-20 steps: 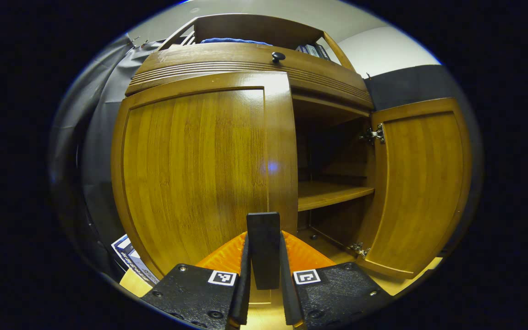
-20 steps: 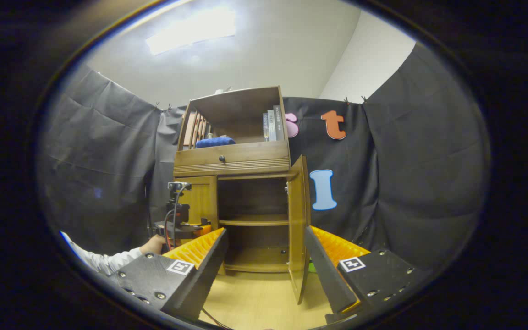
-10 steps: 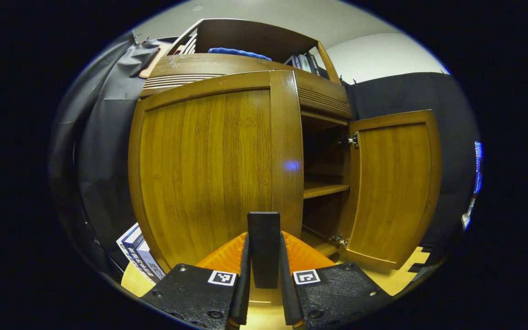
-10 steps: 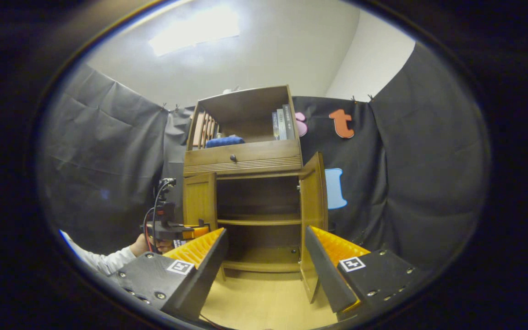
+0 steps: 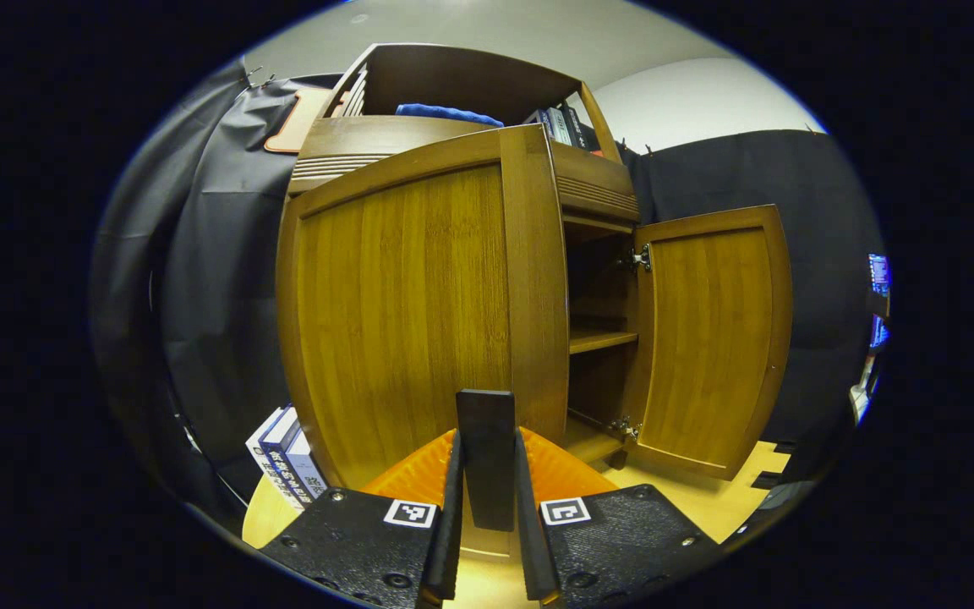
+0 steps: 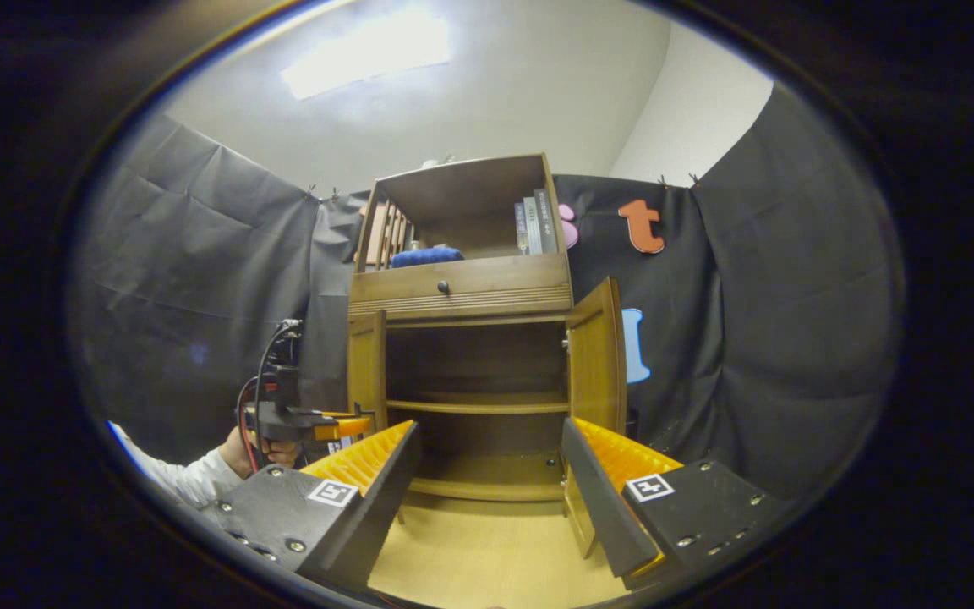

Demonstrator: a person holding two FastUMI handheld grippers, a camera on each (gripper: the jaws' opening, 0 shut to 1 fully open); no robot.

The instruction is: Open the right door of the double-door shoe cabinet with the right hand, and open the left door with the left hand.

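Observation:
The brown wooden shoe cabinet [image 6: 462,289] stands ahead with both lower doors swung out. In the left gripper view the left door [image 5: 411,313] fills the middle, and my left gripper [image 5: 487,441] is shut on its dark upright handle [image 5: 487,461]. The right door [image 5: 711,338] hangs wide open farther right, showing the inner shelf [image 5: 601,340]. In the right gripper view my right gripper [image 6: 491,461] is open with nothing between its fingers, well back from the cabinet. There the left door [image 6: 366,368] is seen edge-on, with the left gripper [image 6: 326,423] and a hand [image 6: 238,444] at it.
Books [image 5: 284,452] lean on the floor left of the cabinet. The top shelf holds a blue cloth [image 6: 426,255] and upright books [image 6: 535,224]. A drawer with a dark knob [image 6: 443,288] sits above the doors. Black cloth walls close in behind and on both sides.
The left door has swung farther open with my left gripper on its handle. The right door now stands wider in the right gripper view. The right gripper has stayed open.

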